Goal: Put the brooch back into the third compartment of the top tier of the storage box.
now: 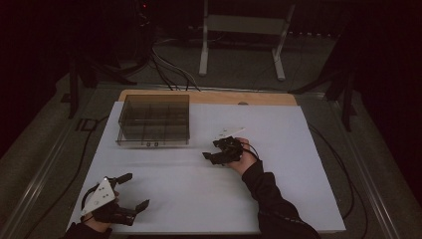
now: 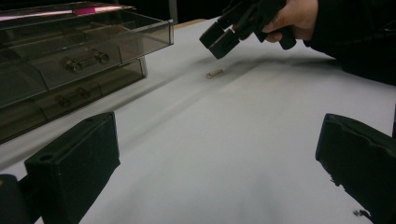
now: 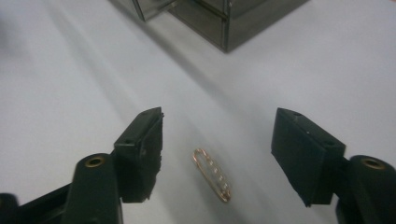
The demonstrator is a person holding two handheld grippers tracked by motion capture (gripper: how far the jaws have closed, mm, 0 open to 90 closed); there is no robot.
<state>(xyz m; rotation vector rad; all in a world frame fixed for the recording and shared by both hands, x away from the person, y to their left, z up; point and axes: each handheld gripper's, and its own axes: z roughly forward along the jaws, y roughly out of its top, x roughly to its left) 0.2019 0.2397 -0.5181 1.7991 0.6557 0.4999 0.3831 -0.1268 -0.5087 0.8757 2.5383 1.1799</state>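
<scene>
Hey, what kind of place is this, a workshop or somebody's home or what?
Probably a lab or recording setup, not a home. A white table stands in a dark room with cables trailing over the floor behind it, and a person works with a handheld left gripper and right gripper near a clear drawer box.

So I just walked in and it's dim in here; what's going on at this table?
A person holds a gripper in each hand over a white table. The right gripper is poised over a small gold pin lying flat on the table, one jaw on each side, not touching it. The left gripper rests open near the table's front edge, holding nothing. A smoky clear drawer box stands farther back.
</scene>
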